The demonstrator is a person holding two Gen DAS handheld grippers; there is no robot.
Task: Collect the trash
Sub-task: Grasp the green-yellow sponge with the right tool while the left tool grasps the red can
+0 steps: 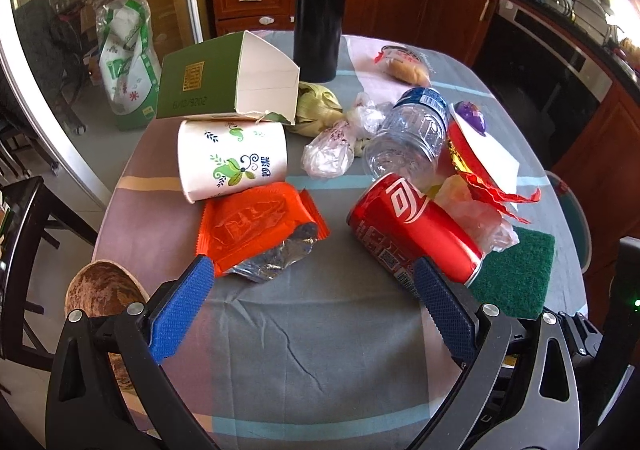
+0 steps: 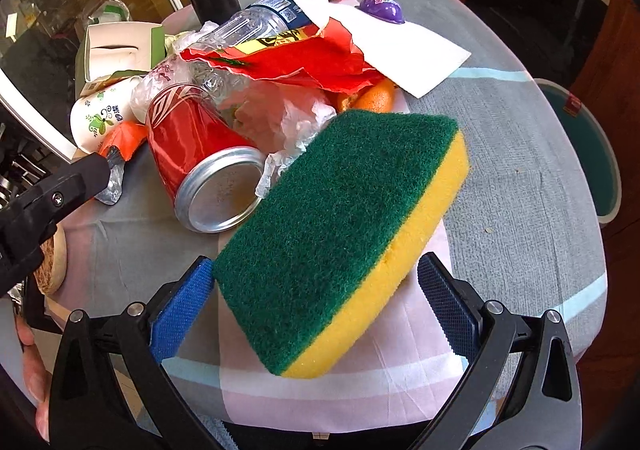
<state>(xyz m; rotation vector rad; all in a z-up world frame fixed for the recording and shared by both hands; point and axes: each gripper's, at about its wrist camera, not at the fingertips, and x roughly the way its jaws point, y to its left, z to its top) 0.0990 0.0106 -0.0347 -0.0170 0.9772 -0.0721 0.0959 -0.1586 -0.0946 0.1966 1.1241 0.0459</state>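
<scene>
Trash lies piled on a cloth-covered table point(image 1: 320, 350): an orange foil wrapper point(image 1: 256, 226), a red cola can point(image 1: 412, 226) on its side, a paper cup point(image 1: 232, 158), a green carton point(image 1: 228, 78), a crushed plastic bottle point(image 1: 412, 130), clear plastic bags point(image 1: 332, 146) and a red snack bag point(image 1: 476, 166). My left gripper point(image 1: 312, 270) is open and empty, just short of the wrapper and can. My right gripper point(image 2: 316, 270) is open, its fingers on either side of a green and yellow sponge point(image 2: 340, 234) without touching it. The can point(image 2: 200, 154) lies left of the sponge.
A tall black flask point(image 1: 320, 2) stands at the table's far side. A wooden bowl point(image 1: 100, 286) sits at the near left edge. A white napkin point(image 2: 400, 46), a purple item point(image 2: 382, 8) and an orange point(image 2: 376, 98) lie behind the sponge. Dark chairs and cabinets surround the table.
</scene>
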